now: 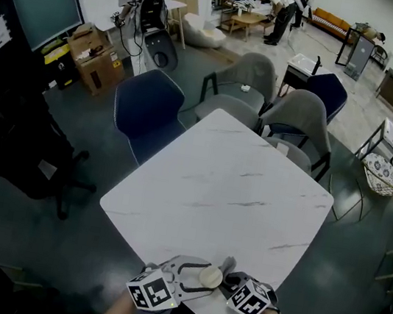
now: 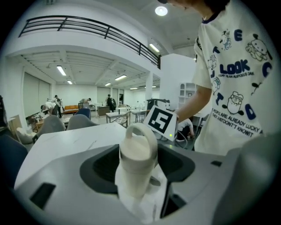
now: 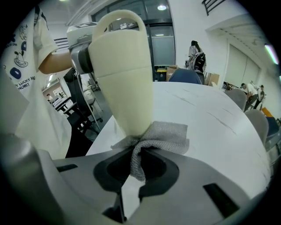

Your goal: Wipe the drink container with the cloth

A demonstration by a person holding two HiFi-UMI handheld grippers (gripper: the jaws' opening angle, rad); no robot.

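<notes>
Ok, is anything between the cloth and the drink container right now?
Nothing visible stands between them. The cloth, pinched in the right gripper, appears to lie directly against the lower body of the drink container, which the left gripper holds.

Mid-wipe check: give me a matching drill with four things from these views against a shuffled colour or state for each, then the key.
Things:
1. drink container
2. cloth
3. table
4. chair at the table's left edge

Colour or state:
A. dark blue
B. grey, pinched in the right gripper
C. white with faint grey veins
D. cream, clamped in the left gripper

Pairs: 1-D, 2-B, 3-C, 4-A
</notes>
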